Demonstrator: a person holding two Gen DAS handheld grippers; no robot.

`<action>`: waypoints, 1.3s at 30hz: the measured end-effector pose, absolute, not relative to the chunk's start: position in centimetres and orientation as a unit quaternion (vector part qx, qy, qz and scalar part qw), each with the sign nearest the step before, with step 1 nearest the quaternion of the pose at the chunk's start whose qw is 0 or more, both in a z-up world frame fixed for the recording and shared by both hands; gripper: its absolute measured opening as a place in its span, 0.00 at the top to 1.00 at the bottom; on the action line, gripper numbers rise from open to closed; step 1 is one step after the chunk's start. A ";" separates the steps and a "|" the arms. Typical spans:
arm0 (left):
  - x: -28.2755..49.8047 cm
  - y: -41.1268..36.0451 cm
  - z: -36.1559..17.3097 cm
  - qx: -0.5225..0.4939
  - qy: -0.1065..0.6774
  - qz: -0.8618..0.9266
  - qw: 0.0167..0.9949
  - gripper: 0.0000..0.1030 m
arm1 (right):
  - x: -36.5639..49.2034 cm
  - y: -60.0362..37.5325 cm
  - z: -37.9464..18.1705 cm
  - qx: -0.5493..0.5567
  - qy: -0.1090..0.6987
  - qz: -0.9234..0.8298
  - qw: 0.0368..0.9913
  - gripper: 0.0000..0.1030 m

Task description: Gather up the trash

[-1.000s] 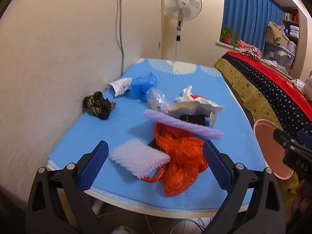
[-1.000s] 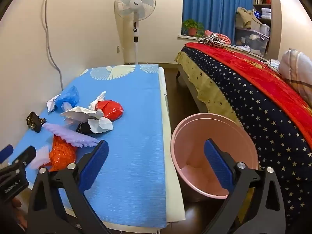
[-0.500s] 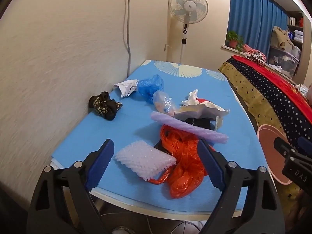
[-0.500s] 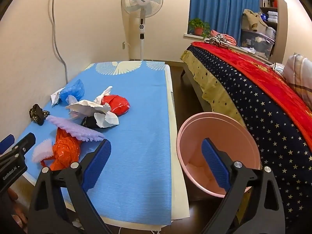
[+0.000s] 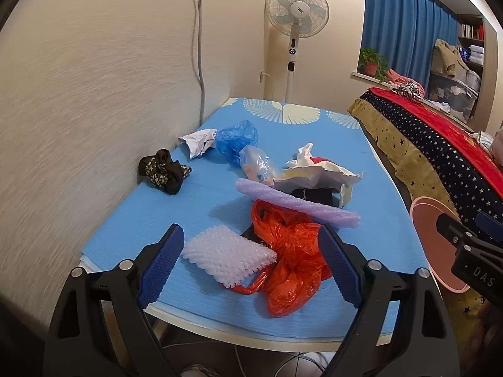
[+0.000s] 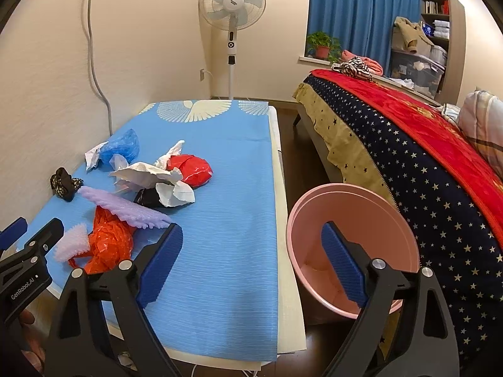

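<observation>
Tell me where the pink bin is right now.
The pink bin stands on the floor between the blue-covered table and the bed, just behind the right gripper in the right wrist view.

Blue-covered table (image 5: 151,207) strewn with white foam net (image 5: 228,259), orange bag (image 5: 290,257), purple foam strip (image 5: 295,202), crumpled paper (image 5: 317,176).

A white standing fan (image 6: 232,9) stands in the corner beyond the far end of the table (image 6: 220,157). To the fan's right hang blue curtains (image 6: 355,9), with a potted plant (image 6: 322,45) below them. Farther right lies a bed (image 6: 424,163) under a starry blanket.
</observation>
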State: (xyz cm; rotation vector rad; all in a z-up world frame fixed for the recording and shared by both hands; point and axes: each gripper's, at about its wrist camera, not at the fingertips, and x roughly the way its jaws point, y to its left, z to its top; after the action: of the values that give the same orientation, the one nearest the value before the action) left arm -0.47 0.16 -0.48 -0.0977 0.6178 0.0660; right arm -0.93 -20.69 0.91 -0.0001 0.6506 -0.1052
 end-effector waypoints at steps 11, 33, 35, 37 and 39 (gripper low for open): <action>-0.4 -0.2 -0.3 -0.045 0.303 0.032 0.951 0.18 | -0.8 -20.6 1.0 0.002 0.320 -0.050 0.946 0.15; -0.2 -0.2 -0.3 -0.042 0.303 0.032 0.951 0.18 | -0.9 -20.6 1.2 0.003 0.320 -0.039 0.947 0.19; -0.2 -0.1 -0.3 -0.042 0.302 0.032 0.952 0.18 | -0.9 -20.5 1.2 0.002 0.319 -0.038 0.947 0.20; -0.3 -0.2 -0.3 -0.042 0.302 0.032 0.952 0.18 | -0.9 -20.5 1.2 0.002 0.319 -0.037 0.947 0.20; -0.2 -0.1 -0.3 -0.042 0.303 0.032 0.952 0.18 | -0.9 -20.5 1.2 0.002 0.319 -0.038 0.947 0.20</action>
State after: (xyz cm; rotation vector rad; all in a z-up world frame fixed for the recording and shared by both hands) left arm -0.24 -0.14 -0.32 -0.0860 0.6155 0.0649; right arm -0.88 -20.50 1.19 0.0050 0.6492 -0.0766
